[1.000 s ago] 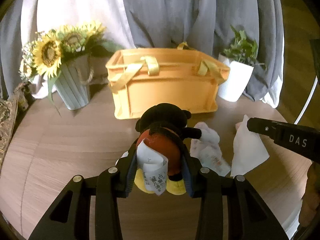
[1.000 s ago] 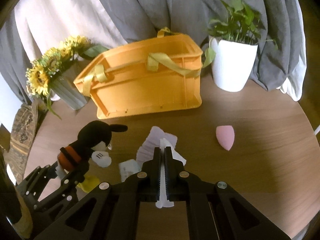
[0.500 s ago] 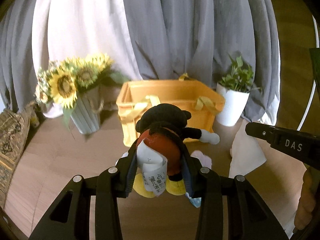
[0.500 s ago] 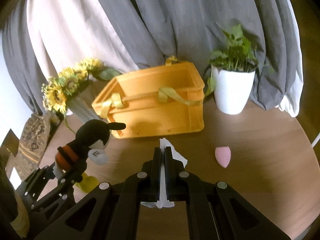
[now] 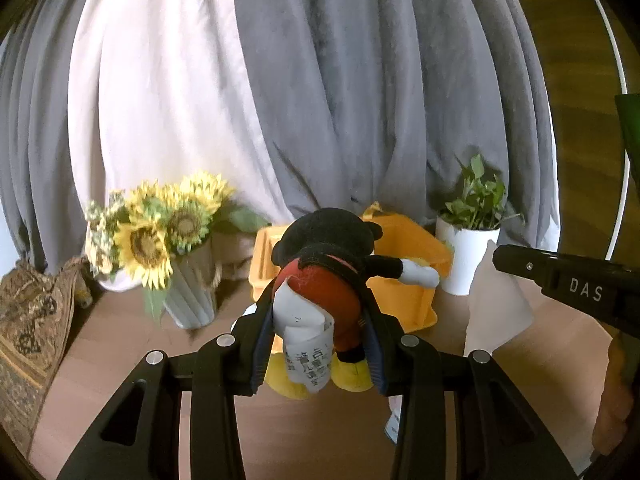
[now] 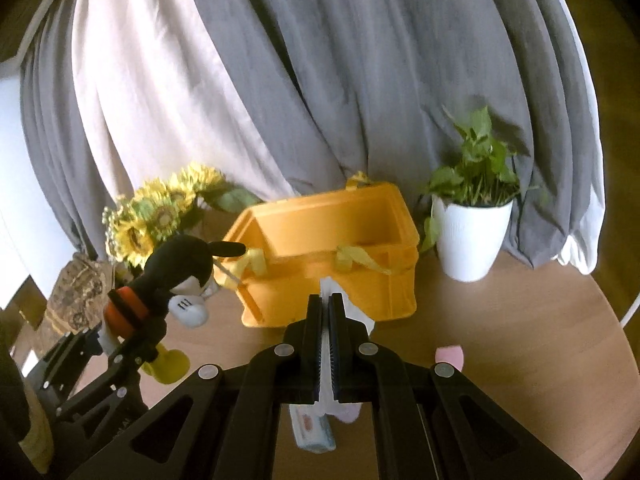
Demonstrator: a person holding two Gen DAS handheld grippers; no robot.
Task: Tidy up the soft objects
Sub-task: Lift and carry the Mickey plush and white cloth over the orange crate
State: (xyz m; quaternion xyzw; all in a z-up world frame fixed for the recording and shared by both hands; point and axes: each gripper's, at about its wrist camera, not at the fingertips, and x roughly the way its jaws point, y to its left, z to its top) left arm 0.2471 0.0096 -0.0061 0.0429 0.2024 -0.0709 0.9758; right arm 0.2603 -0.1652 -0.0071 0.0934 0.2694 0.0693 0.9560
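My left gripper [image 5: 316, 320] is shut on a black, red and yellow plush mouse [image 5: 320, 280] with a paper tag, held in the air in front of the open orange crate [image 5: 400, 280]. In the right wrist view the plush mouse [image 6: 160, 280] hangs to the left of the orange crate [image 6: 332, 256]. My right gripper [image 6: 328, 308] is shut on a white tissue [image 6: 358, 314], which also shows in the left wrist view [image 5: 496, 304]. A pink sponge [image 6: 450, 356] and a small packet [image 6: 314, 434] lie on the table below.
A sunflower bouquet in a grey vase [image 5: 176, 256] stands left of the crate. A white potted plant [image 6: 472, 240] stands to its right. Grey and white curtains hang behind. A patterned cloth [image 5: 28, 320] lies at the table's left edge.
Both grippers have risen from the table with their loads. The plush mouse and the tissue now hang at crate height. The view has tilted up toward the curtains.
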